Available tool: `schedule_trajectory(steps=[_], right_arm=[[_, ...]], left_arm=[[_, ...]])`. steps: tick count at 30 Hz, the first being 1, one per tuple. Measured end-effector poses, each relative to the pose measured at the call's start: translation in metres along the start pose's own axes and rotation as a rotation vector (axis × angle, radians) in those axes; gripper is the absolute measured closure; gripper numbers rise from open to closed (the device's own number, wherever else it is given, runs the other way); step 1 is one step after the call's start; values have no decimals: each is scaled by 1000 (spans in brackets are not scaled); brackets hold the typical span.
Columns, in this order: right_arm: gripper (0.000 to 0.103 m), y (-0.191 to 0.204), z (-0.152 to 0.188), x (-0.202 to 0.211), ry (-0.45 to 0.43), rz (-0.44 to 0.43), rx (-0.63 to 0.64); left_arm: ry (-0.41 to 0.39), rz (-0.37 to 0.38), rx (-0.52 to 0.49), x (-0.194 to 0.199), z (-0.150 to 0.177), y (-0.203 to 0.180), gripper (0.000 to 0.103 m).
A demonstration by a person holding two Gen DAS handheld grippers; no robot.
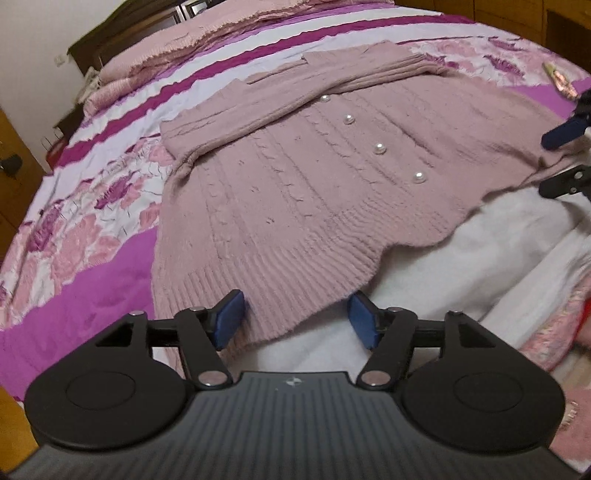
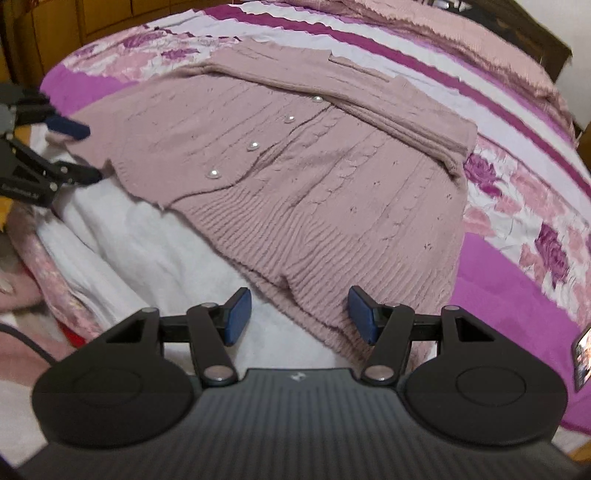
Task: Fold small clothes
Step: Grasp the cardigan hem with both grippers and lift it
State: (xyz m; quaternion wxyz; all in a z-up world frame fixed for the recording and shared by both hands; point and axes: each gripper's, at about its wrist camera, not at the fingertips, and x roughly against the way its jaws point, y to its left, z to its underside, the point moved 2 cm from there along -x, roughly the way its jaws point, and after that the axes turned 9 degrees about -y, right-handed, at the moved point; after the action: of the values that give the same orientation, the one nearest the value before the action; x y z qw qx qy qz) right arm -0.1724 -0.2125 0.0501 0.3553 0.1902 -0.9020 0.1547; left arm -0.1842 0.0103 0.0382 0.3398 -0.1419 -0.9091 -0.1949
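Observation:
A dusty-pink knit cardigan (image 1: 295, 177) with pearl buttons (image 1: 379, 148) lies flat on the bed, its sleeves folded across the chest. In the left wrist view my left gripper (image 1: 295, 319) stands open over the ribbed hem, whose near corner lies between the blue pads (image 1: 229, 317) without being pinched. In the right wrist view the cardigan (image 2: 314, 177) spreads ahead. My right gripper (image 2: 300, 318) is open too, with the hem edge between its pads. Each gripper shows in the other's view: the right gripper (image 1: 554, 162) at the hem's right corner, the left gripper (image 2: 86, 151) at its left corner.
The bedspread (image 1: 92, 266) is purple, white and floral. A white fleecy cloth (image 1: 461, 266) lies under the hem on the near side. A folded pink blanket (image 1: 207, 29) rests at the head of the bed. A phone (image 2: 583, 354) lies at the bed's right edge, with wooden cabinets (image 2: 66, 22) behind.

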Motion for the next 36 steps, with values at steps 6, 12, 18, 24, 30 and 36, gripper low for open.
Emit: schedule_trajectory(steps=[6,12,18,24,30,36], right_arm=[[43,7,1,-10,-43,68,80],[43,6,-2,-19,-79,101,84],[43,2,1,-20,-103,107,50],[43,-6,4,-21,-116,101,-5],[61,-8,4,-21,-162,117,-42],[90,-21,4,-20,-209,136,-133]], left_arm=[[-13,-16,31,-10,-2,6,29],[-30,-30,26,-21,-4,8,27],[-50,-43,31,-28,1,8,27],[-60,-36,51,-31,4,11,27],[-101,-67,44,-32,3,9,39],[-127,-79,58,-31,-2,9,79]])
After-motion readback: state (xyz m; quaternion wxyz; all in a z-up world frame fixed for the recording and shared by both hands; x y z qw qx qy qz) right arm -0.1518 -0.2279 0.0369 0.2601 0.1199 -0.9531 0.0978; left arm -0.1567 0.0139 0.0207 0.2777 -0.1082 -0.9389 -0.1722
